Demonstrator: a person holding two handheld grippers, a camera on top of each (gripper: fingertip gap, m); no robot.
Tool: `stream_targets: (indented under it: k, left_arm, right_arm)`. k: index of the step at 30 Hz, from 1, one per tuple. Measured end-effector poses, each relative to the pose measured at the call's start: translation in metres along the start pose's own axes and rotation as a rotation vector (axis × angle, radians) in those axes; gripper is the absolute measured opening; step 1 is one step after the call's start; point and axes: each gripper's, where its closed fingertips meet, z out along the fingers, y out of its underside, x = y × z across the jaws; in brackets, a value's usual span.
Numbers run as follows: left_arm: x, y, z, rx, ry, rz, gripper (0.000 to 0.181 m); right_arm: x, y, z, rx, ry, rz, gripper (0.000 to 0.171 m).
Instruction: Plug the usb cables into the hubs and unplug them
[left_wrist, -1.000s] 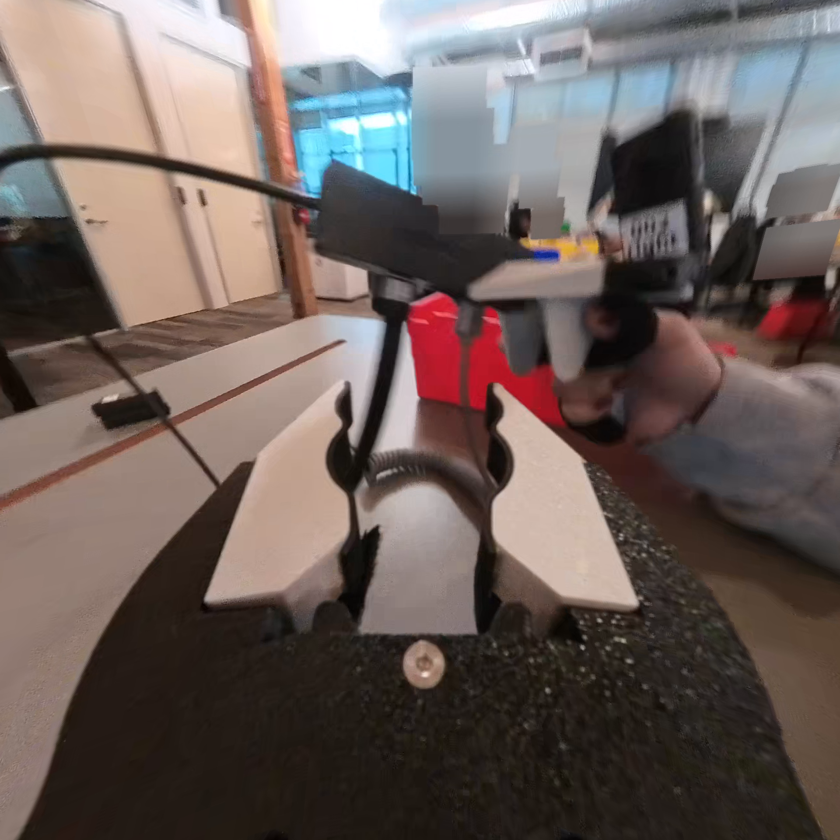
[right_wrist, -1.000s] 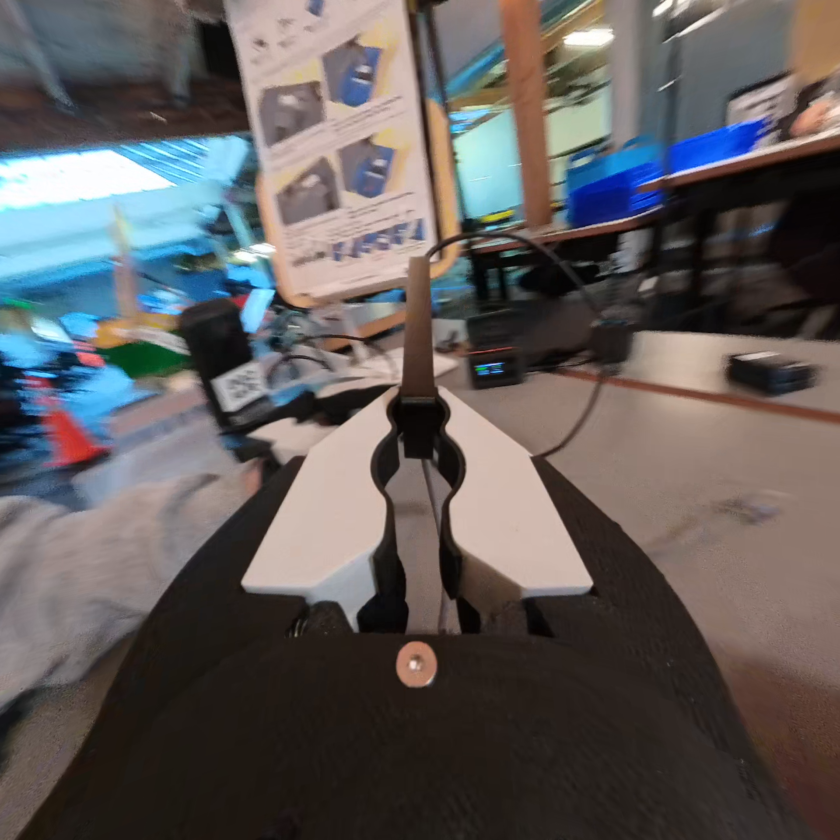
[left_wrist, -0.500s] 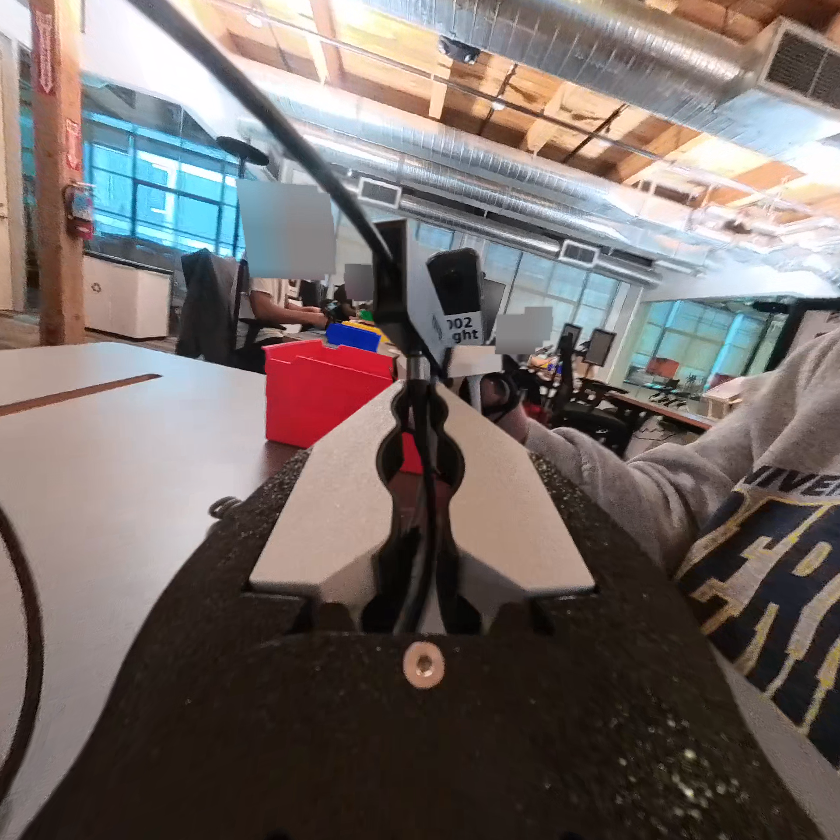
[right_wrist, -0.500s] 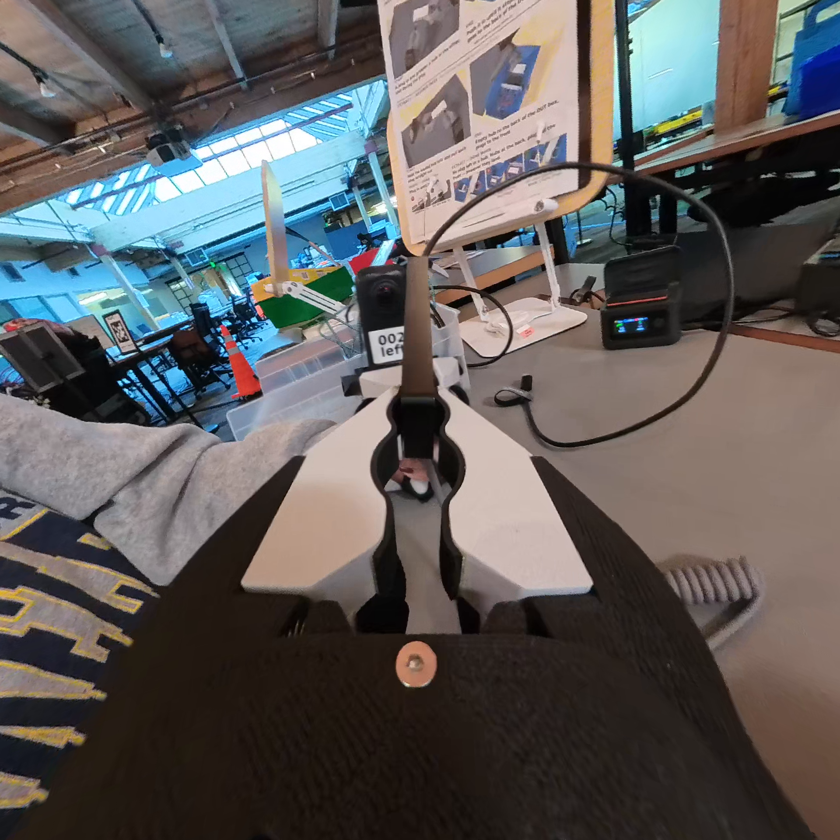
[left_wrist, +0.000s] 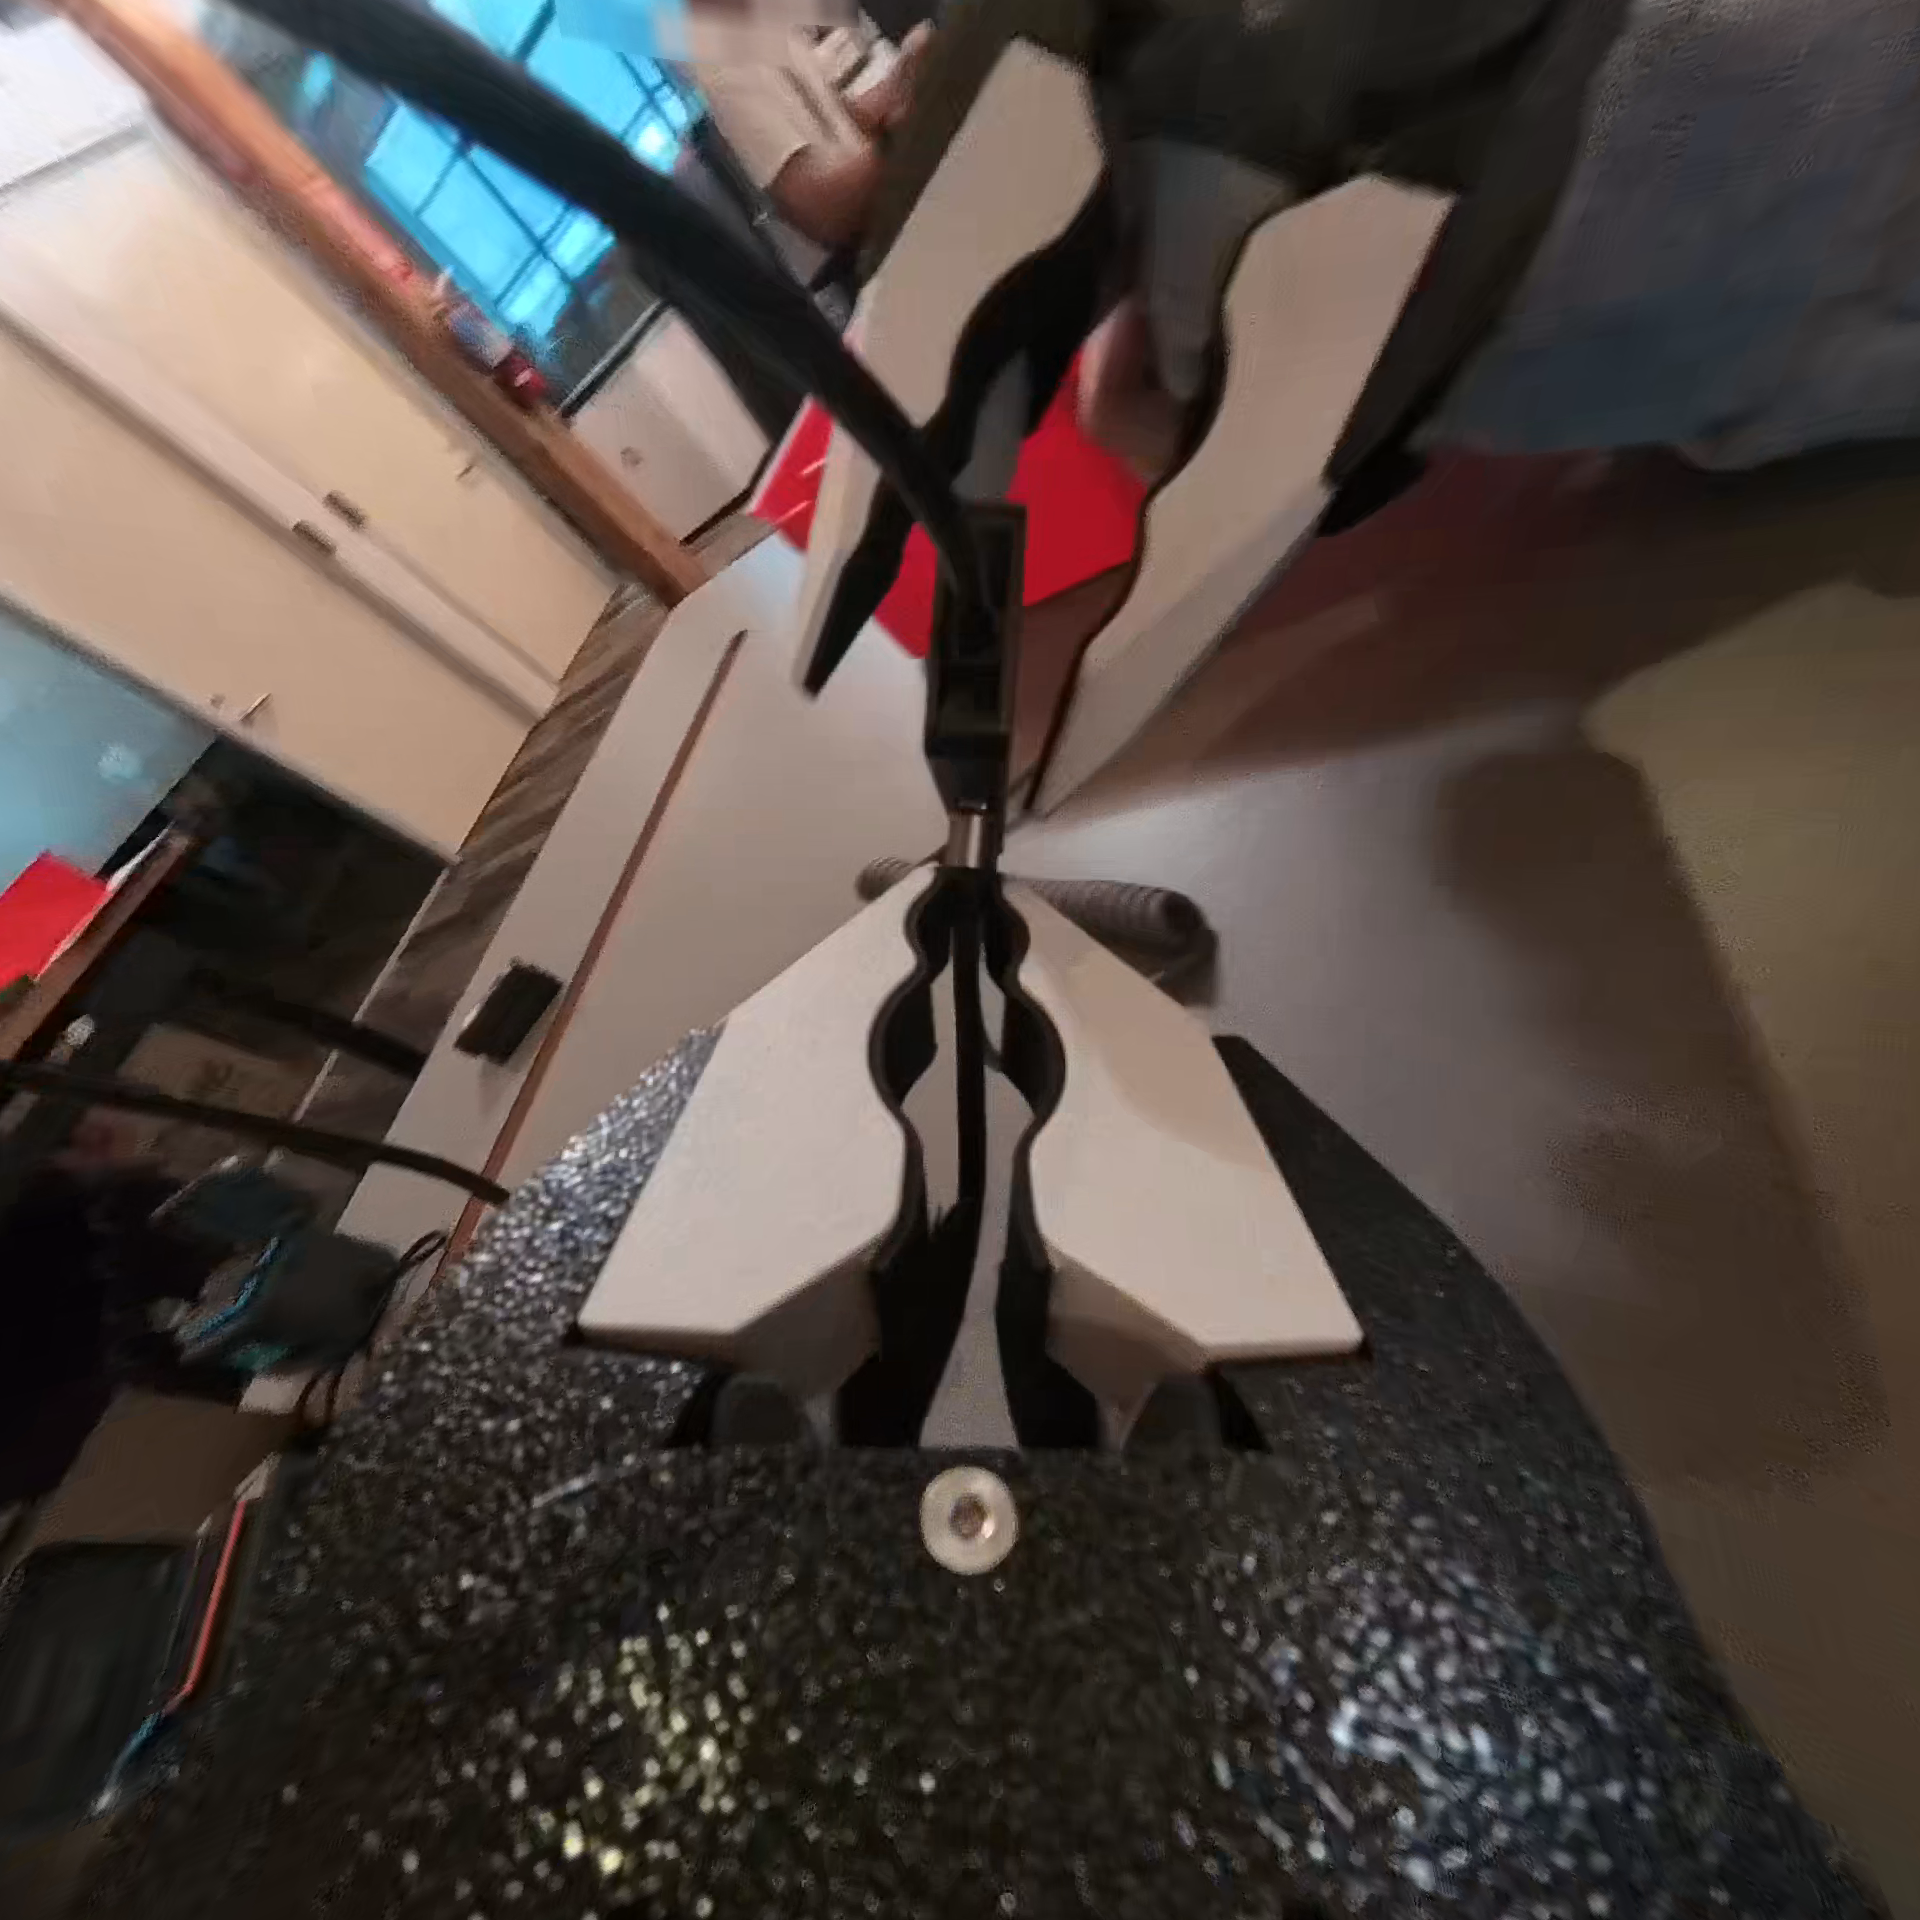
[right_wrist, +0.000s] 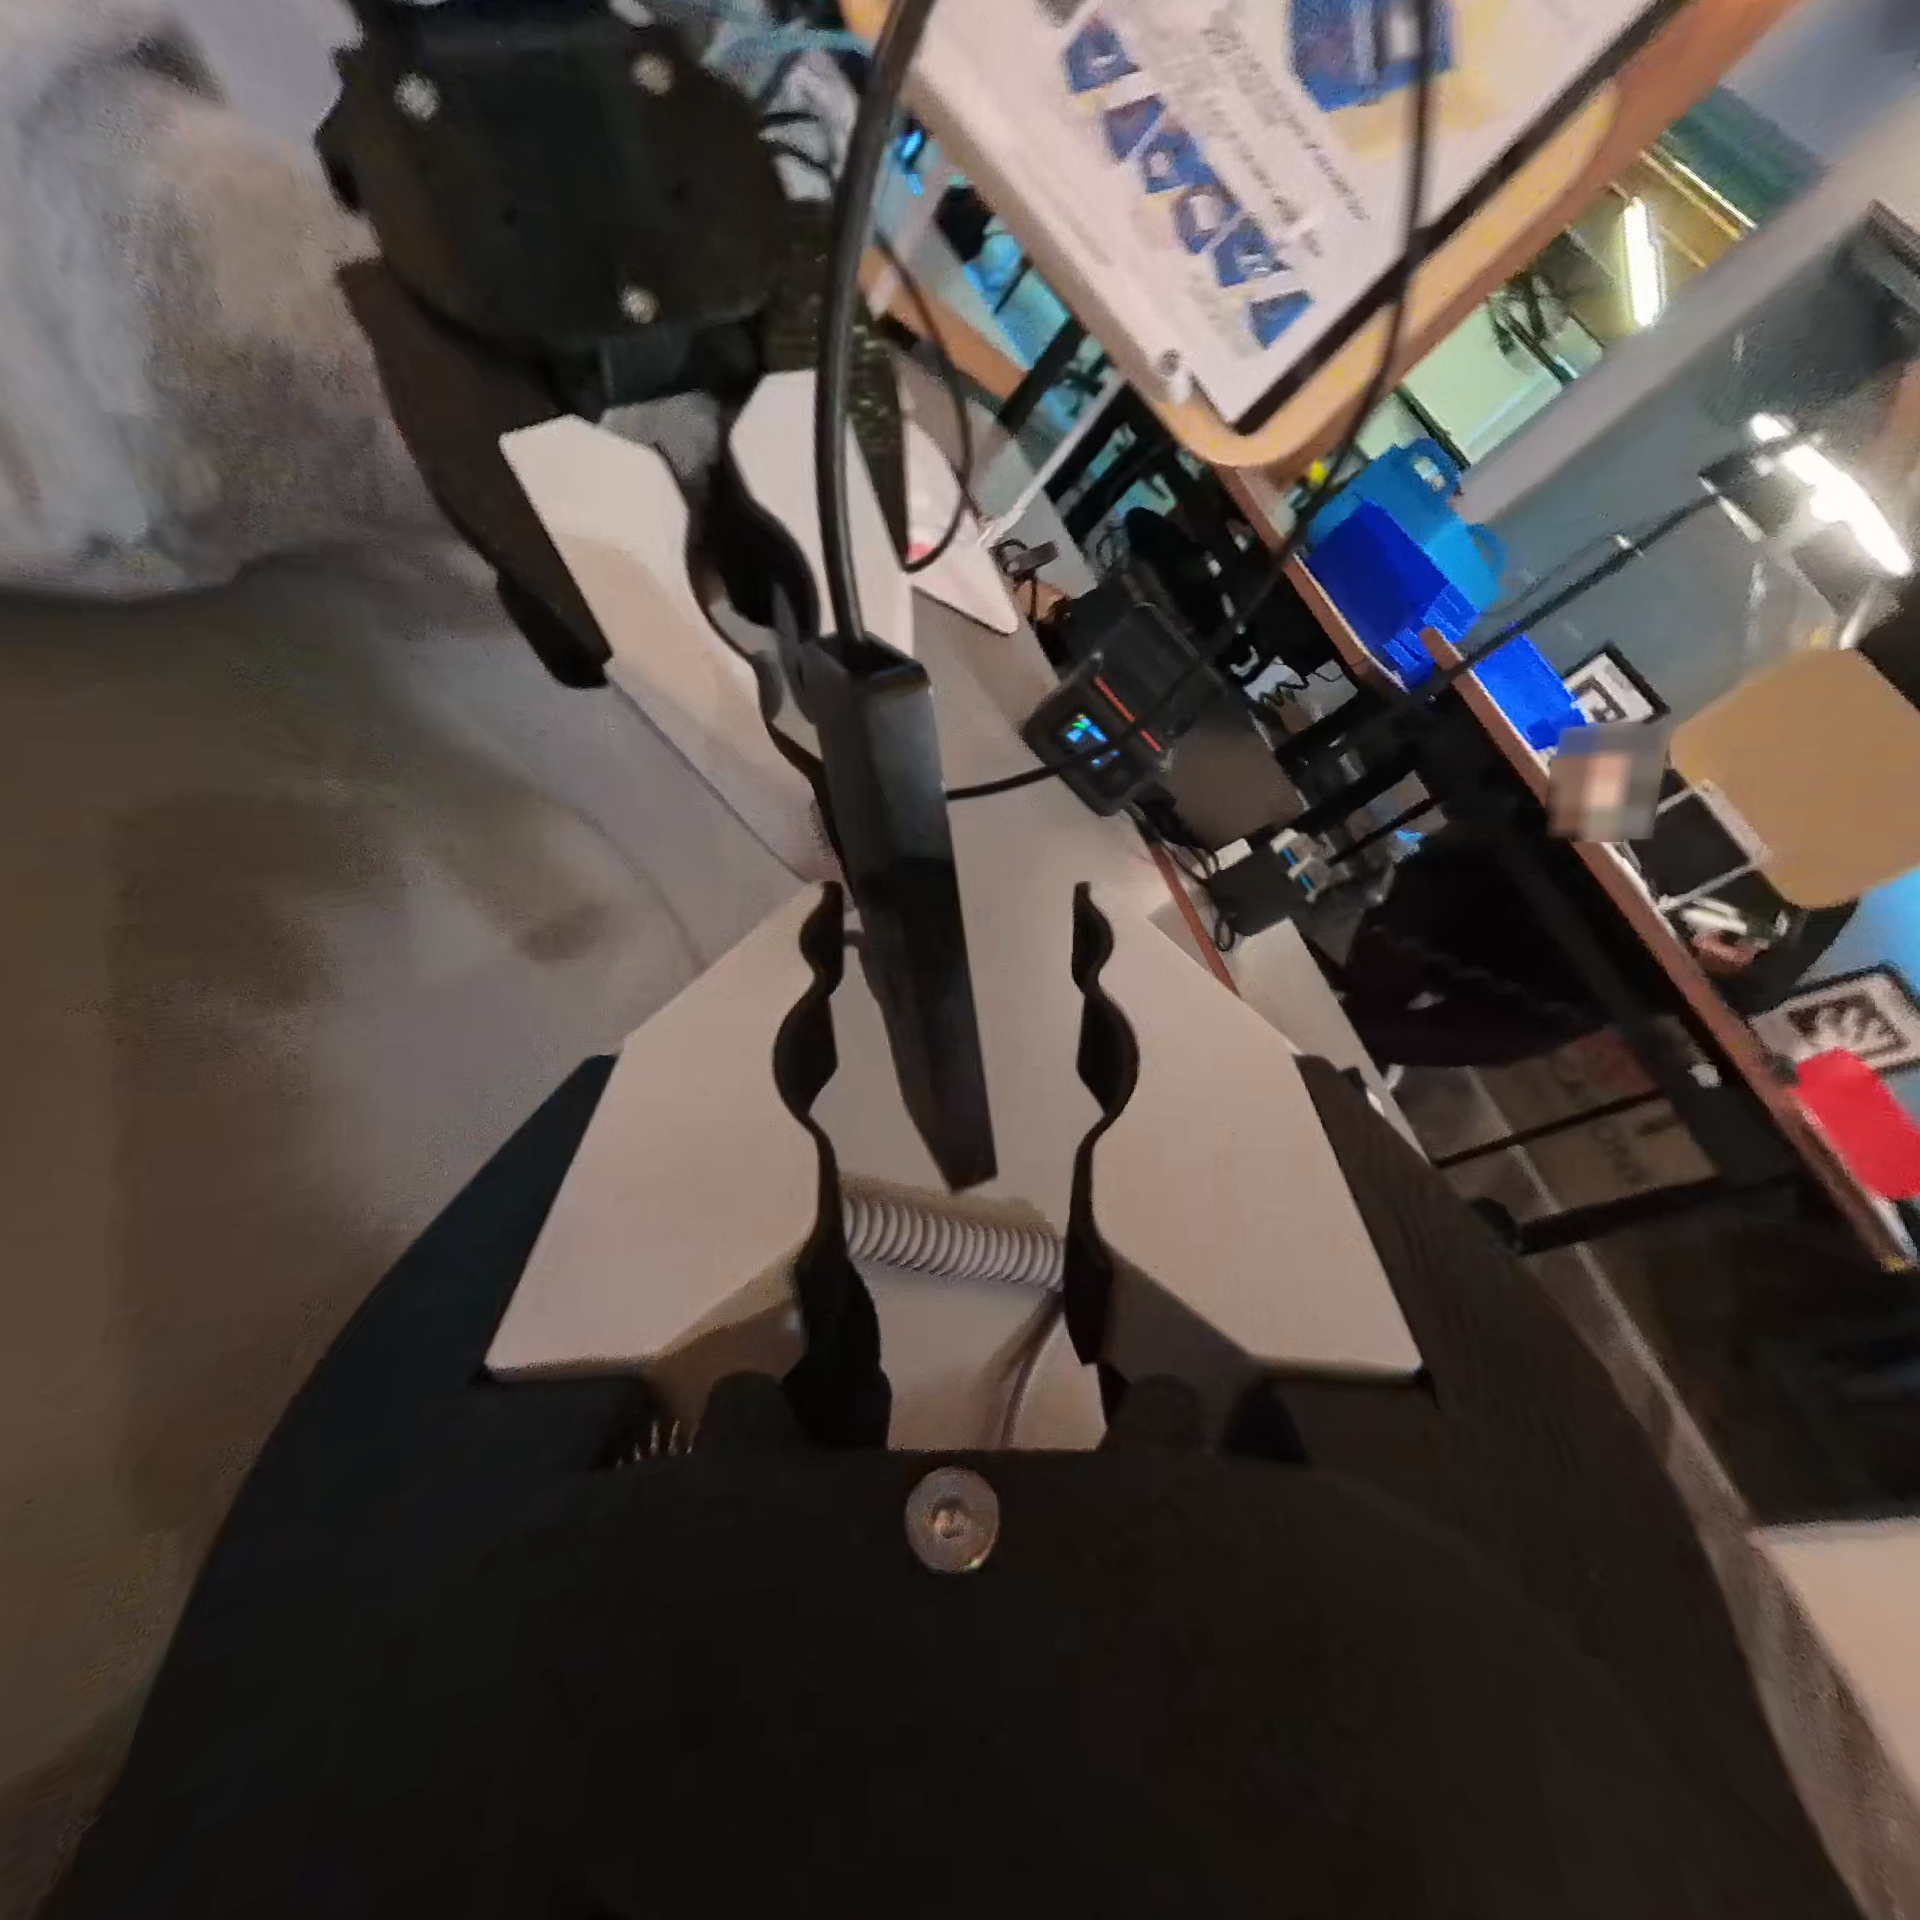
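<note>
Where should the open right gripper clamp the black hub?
Probably the hub's lower half, from its free end: the slim bar sits between the right gripper's open fingers, its cable exits the far end, and the left gripper holds the plug beside it.

walls: cream doors (left_wrist: 208, 436) | post: wooden (left_wrist: 416, 312) | windows: blue-lit (left_wrist: 488, 197) | desk: grey (left_wrist: 1455, 935)

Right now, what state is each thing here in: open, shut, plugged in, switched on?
Left gripper: shut on the cable.
Right gripper: open, hub between its fingers.
Hub: off the table, plug at its end; fully seated or not, cannot tell.
Cable: pinched just behind its plug.
Black device: screen lit.
</note>
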Motion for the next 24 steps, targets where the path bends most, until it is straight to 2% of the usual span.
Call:
stream_targets:
  k: [2, 3, 5, 8, 11, 12, 13, 14, 15, 17, 21, 24]
  left_arm:
    - [0.012, 0.003, 0.0, -0.019, 0.032, 0.035, 0.003]
    - [0.014, 0.007, 0.0, -0.043, 0.031, 0.056, 0.003]
    - [0.018, 0.012, -0.001, -0.082, 0.03, 0.094, 0.002]
    - [0.031, 0.019, -0.003, -0.131, 0.058, 0.145, 0.002]
    - [0.054, 0.015, -0.003, -0.087, 0.169, 0.075, 0.002]
    - [0.051, 0.025, -0.004, -0.151, 0.158, 0.065, 0.002]
    - [0.038, 0.056, -0.014, -0.317, 0.108, 0.068, 0.002]
    - [0.034, 0.064, -0.022, -0.304, 0.108, 0.012, 0.002]
    - [0.035, 0.045, -0.025, -0.166, 0.135, -0.096, 0.002]
    - [0.036, 0.03, -0.02, -0.128, 0.14, -0.135, 0.003]
    - [0.056, 0.039, 0.005, -0.247, 0.204, -0.153, 0.003]
    - [0.062, 0.058, 0.006, -0.34, 0.22, -0.186, 0.004]
  right_arm:
    - [-0.016, 0.002, 0.004, -0.032, -0.051, -0.079, 0.03]
    - [-0.026, 0.005, 0.005, -0.054, -0.093, -0.111, 0.015]
    - [-0.038, 0.01, 0.007, -0.101, -0.146, -0.129, 0.008]
    - [-0.051, 0.016, 0.004, -0.164, -0.178, -0.172, 0.008]
    - [-0.068, 0.018, -0.011, -0.19, -0.239, -0.15, 0.008]
    - [-0.065, 0.02, -0.02, -0.21, -0.232, -0.12, 0.008]
    - [-0.052, 0.024, -0.035, -0.233, -0.179, -0.091, 0.008]
    - [-0.035, 0.025, -0.052, -0.243, -0.114, -0.047, 0.008]
    - [-0.024, 0.02, -0.067, -0.226, -0.078, 0.012, 0.008]
    - [-0.013, 0.01, -0.082, -0.224, -0.033, 0.071, 0.008]
    - [-0.012, -0.003, -0.075, -0.184, -0.024, 0.189, 0.008]
    - [-0.015, -0.003, -0.067, -0.103, -0.061, 0.338, 0.008]
